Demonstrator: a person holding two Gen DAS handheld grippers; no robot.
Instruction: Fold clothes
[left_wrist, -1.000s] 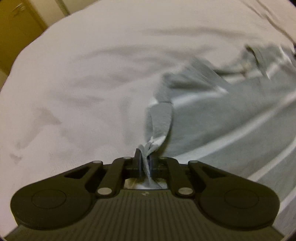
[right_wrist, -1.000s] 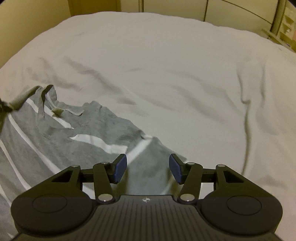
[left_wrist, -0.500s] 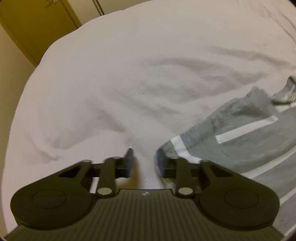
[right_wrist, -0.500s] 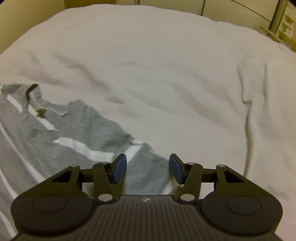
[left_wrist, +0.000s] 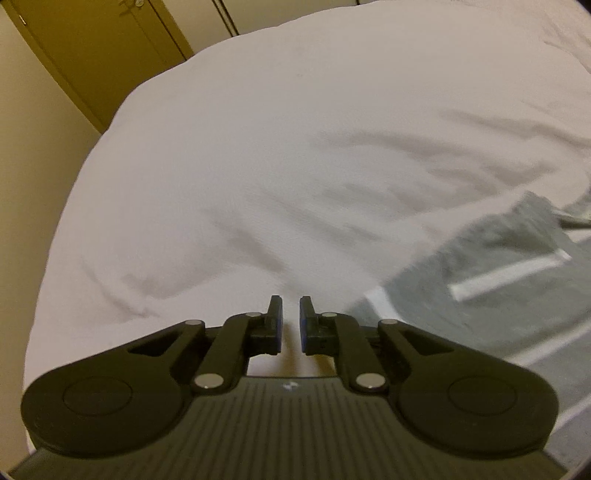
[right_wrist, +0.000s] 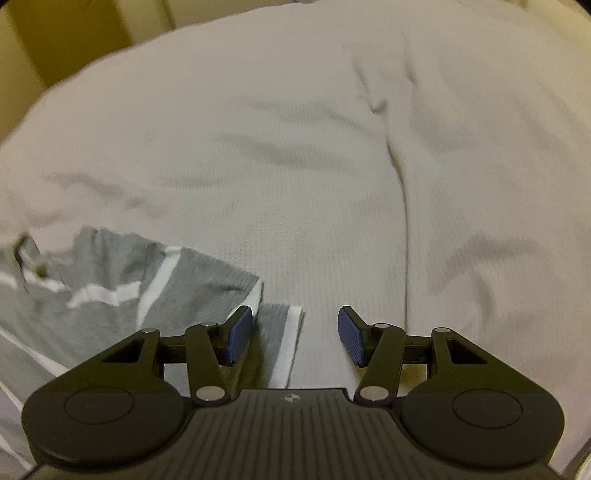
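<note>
A dark yellow door (left_wrist: 107, 55) is seen at the far left, past the white bed sheet (left_wrist: 295, 147). The left gripper (left_wrist: 291, 321) is nearly closed with nothing inside. The grey shirt (right_wrist: 110, 288) with white stripes is spread flat — its edge lies between the wide-open right gripper (right_wrist: 295, 334) fingers.

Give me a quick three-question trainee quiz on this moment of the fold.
1. True or false: the left gripper is clamping the grey striped shirt.
2. Which gripper has the wider jaw gap?
3. The shirt lies on: A) a wooden table B) a white bedsheet C) a carpet.

Key: 1. False, a narrow gap shows with no cloth in it. 2. The right gripper. 3. B.
</note>
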